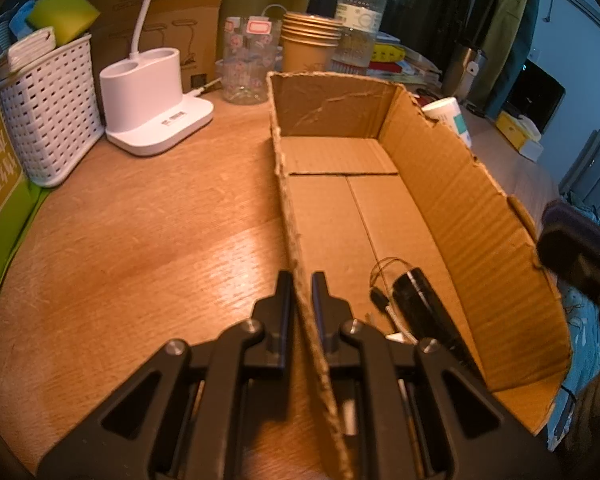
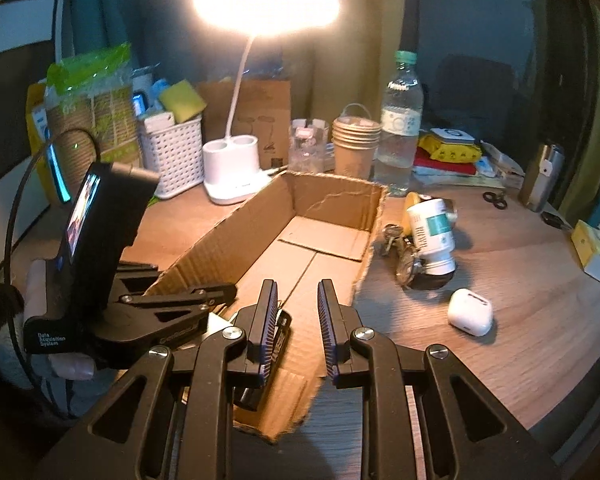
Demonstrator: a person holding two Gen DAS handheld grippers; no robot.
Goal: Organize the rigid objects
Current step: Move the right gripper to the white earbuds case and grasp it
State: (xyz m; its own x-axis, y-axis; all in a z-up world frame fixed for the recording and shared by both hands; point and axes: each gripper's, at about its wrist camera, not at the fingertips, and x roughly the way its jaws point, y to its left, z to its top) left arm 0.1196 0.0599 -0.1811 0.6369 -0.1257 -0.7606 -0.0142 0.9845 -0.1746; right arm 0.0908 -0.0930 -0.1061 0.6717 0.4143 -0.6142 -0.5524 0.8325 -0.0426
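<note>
An open cardboard box (image 1: 452, 200) (image 2: 332, 196) lies on the wooden desk. My left gripper (image 1: 301, 285) (image 2: 204, 294) is shut on the box's near left wall, one finger on each side of the torn edge. Inside the box, by that wall, lies a black cylindrical device (image 1: 418, 300) (image 2: 281, 336) with a thin cord. My right gripper (image 2: 297, 294) hovers open above the near end of the box, nothing between its fingers; it shows as a dark blur (image 1: 580, 248) at the right. Right of the box lie a white bottle (image 2: 432, 232) on its side, keys (image 2: 392, 236) and a white earbud case (image 2: 470, 312).
At the back stand a white desk lamp base (image 1: 156, 96) (image 2: 232, 168), a white woven basket (image 1: 48, 116), a clear jar (image 1: 248, 64), stacked paper cups (image 1: 310, 40) and a water bottle (image 2: 400, 120). A metal tumbler (image 2: 542, 176) and yellow tissue box (image 2: 592, 248) sit far right.
</note>
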